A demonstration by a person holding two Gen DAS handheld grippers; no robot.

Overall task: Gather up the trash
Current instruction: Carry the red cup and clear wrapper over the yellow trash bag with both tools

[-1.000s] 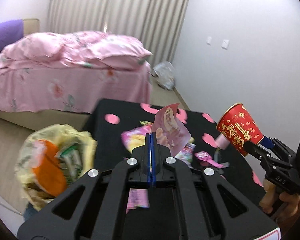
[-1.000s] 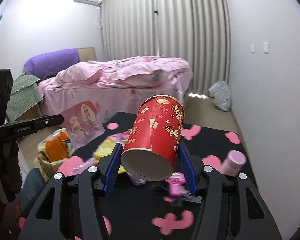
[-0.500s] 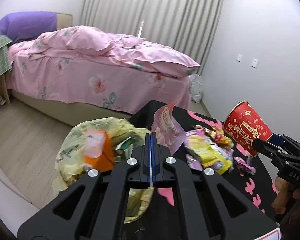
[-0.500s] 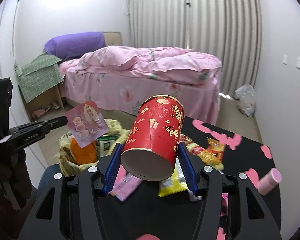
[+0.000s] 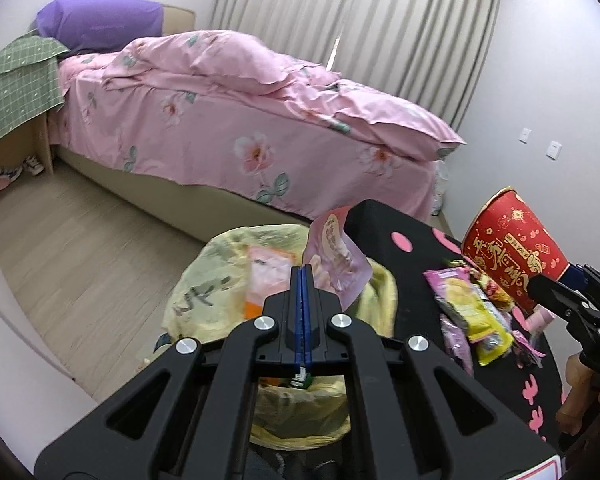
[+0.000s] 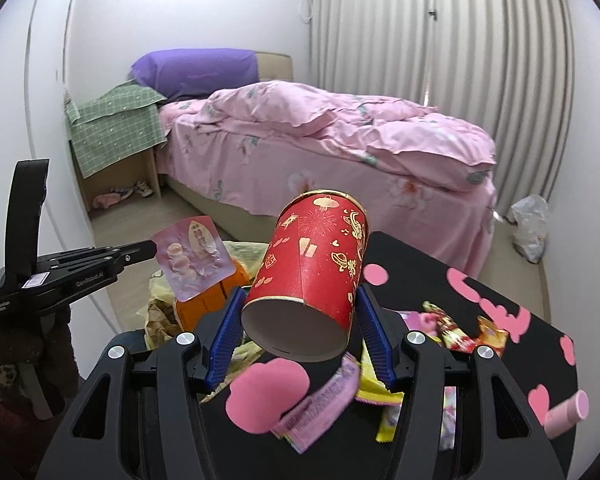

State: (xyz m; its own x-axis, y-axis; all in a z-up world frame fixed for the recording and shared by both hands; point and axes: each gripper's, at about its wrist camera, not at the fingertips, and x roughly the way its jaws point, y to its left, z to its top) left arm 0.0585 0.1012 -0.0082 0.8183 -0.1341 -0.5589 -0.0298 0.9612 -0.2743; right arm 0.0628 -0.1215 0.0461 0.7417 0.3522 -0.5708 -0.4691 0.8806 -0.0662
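Note:
My left gripper (image 5: 302, 270) is shut on a pink snack wrapper (image 5: 334, 254), which hangs over the yellow trash bag (image 5: 204, 280) beside the table. The same wrapper (image 6: 194, 258) and the left gripper (image 6: 153, 249) show at the left of the right wrist view. My right gripper (image 6: 300, 312) is shut on a red paper cup (image 6: 316, 272) with gold print, tilted with its base toward the camera, above the black table (image 6: 420, 264). From the left wrist view the cup (image 5: 514, 252) hangs at the right.
Several snack wrappers (image 5: 468, 312) lie on the black table with pink patches. A pink tube (image 6: 566, 412) rests near its right edge. A pink bed (image 5: 240, 120) stands behind, with a green-covered nightstand (image 6: 116, 128) and wooden floor (image 5: 80, 248) to the left.
Both grippers have swung left from over the table toward the trash bag. The wrapper now hangs over the bag, and the cup has followed to the table's left edge.

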